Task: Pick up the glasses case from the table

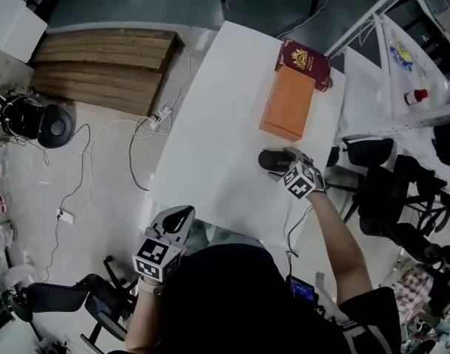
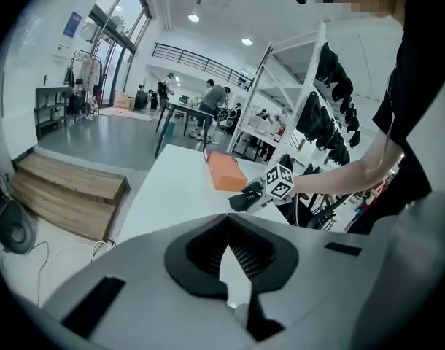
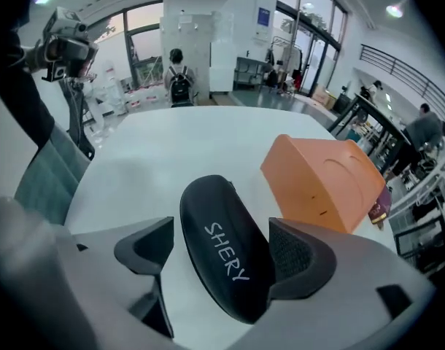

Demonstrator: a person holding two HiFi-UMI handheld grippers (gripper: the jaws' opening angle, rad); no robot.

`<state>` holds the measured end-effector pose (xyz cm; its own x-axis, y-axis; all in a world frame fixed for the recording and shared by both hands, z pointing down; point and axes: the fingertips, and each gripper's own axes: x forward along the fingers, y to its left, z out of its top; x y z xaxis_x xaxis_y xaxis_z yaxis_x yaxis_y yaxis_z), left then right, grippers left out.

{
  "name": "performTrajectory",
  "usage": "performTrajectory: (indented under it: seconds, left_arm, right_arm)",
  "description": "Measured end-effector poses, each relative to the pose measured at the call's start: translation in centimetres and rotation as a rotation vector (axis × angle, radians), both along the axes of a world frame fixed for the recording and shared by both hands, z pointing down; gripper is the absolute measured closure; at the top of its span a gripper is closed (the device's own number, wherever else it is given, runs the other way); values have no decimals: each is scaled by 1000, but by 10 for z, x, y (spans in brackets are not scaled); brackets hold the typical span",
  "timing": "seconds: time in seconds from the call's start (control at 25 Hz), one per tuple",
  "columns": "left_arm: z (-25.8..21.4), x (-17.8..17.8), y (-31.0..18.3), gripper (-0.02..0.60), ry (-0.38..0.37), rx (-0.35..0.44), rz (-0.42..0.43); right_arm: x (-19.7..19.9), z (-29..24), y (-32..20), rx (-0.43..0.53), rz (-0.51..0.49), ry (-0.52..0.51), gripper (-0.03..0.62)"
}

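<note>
R fingers (image 3: 301,259) wide open, straddling glasses case (image 3: 221,245).

Black glasses case (image 3: 224,248), orange box (image 3: 321,177)

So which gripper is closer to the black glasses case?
Right. The right gripper straddles the glasses case with open jaws; the left gripper hangs at the near edge of the table.

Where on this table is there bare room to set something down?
The left half of the table, from its left edge to the orange box, is bare. Crowded: the right side, with box, red booklet, glasses case and right tongs.
</note>
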<state>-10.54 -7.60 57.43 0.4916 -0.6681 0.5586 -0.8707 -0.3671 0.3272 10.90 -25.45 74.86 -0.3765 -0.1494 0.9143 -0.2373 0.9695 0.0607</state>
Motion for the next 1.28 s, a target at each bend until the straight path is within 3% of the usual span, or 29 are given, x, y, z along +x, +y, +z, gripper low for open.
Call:
performTrajectory:
  seconds: [0.32, 0.64, 0.96, 1.28]
  left_arm:
    - [-4, 3, 3, 563, 13, -24, -65]
    - [3, -4, 9, 563, 8, -21, -73]
    - [-2, -20, -1, 563, 16, -18, -112]
    - [-5, -26, -15, 563, 16, 1, -67]
  right_arm:
    - [2, 25, -8, 41, -226, 156, 197]
    - [0, 26, -8, 22, -263, 193, 217]
    - [-3, 16, -4, 66, -235, 207, 232]
    - [-12, -33, -2, 114, -68, 91, 233]
